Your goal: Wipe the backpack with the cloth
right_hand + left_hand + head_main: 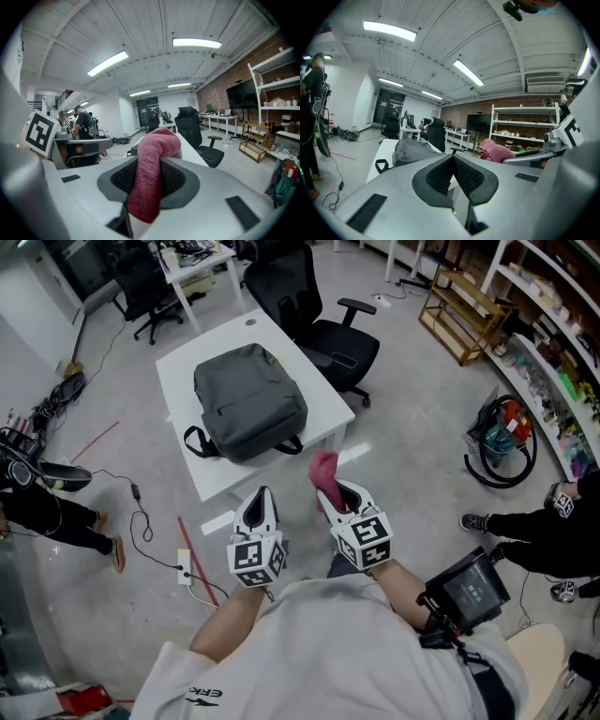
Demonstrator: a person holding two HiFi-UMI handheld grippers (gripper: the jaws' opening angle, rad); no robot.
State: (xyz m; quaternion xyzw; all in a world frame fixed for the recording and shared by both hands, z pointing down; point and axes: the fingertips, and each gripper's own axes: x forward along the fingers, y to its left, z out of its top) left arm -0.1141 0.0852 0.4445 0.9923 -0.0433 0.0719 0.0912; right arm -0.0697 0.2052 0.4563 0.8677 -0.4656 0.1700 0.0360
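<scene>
Wiping not begun. The backpack (249, 401) lay mid-table (323, 395), untouched. The right gripper (334, 495) was clamped on the pink cloth (323, 467), short of the table's near edge. The left gripper (262, 495) had its jaws together and empty.

A black office chair (337, 352) stands just beside the white table (178, 390), a wooden rack (464, 320) farther off.

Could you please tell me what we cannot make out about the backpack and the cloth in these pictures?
- Backpack underside: head view, it lies flat on the table.
- Most of the backpack: right gripper view, the cloth stands in front of it.
- Cloth's gripped end: both views, hidden between the shut jaws of the right gripper.
- Any dirt on the backpack: head view, too small to tell.
</scene>
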